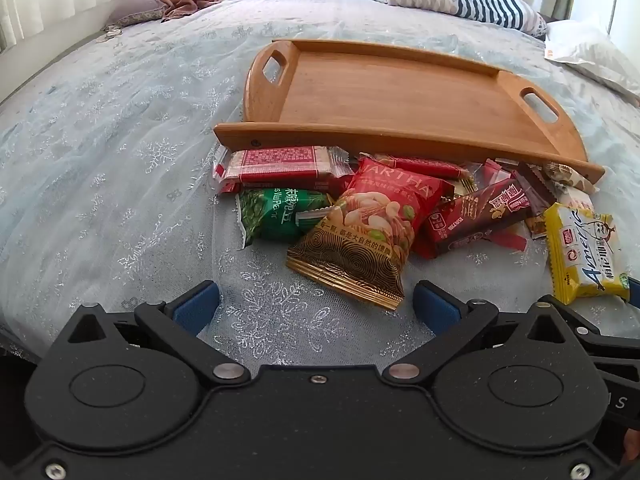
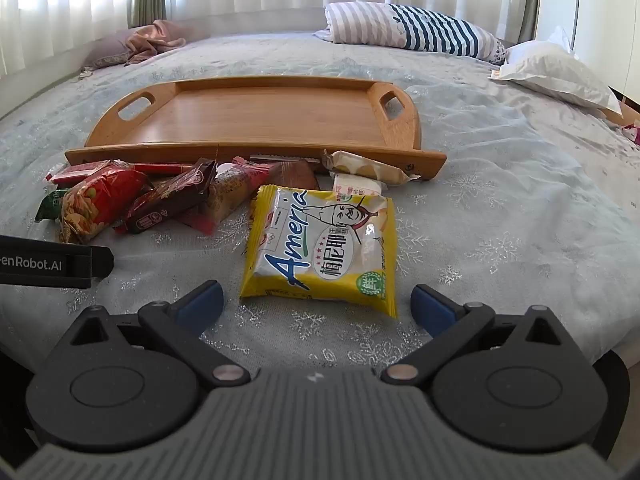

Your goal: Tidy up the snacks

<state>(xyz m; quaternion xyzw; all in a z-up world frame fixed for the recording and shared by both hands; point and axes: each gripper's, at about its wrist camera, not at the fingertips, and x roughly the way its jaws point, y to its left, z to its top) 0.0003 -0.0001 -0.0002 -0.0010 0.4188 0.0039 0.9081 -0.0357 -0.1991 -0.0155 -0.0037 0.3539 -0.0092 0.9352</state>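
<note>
Both jaws are spread wide, nothing gripped. The red nut packet is seen just ahead of the left gripper. The yellow packet is seen ahead of the right gripper, between its fingertips.

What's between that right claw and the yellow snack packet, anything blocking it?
Nothing visible. The yellow snack packet lies flat on the bedspread just ahead of the open right gripper, with only bare fabric between them. The other snacks sit off to its left and behind it, near the wooden tray.
</note>
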